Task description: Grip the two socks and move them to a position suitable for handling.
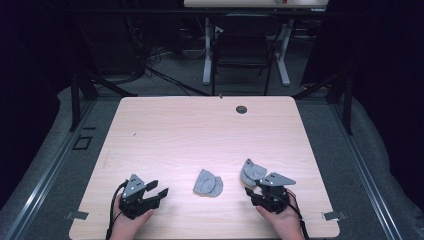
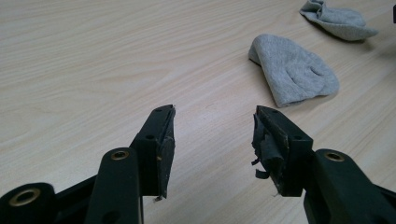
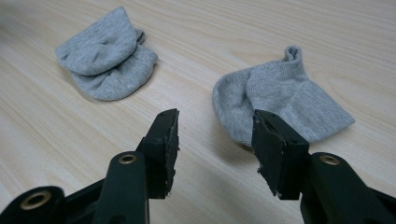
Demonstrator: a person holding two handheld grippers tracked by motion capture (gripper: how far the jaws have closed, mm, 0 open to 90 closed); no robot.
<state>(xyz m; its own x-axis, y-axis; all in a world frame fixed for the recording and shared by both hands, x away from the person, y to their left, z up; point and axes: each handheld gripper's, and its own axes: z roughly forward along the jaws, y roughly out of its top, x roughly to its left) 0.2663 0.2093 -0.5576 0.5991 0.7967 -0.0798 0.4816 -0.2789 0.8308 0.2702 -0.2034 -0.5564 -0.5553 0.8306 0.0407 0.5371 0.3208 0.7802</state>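
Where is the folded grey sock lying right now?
In the high view the folded grey sock lies near the table's front edge, between the left gripper and the other sock.

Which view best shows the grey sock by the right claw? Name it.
The right gripper view: the flattened grey cotton sock lies close, cuff and heel plain. The high view shows it small, partly behind the claw; the left gripper view catches it far off.

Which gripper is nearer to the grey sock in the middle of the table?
Roughly even; slightly the left. The left gripper sits to the middle sock's left, open; the right gripper sits to its right, beside the other sock.
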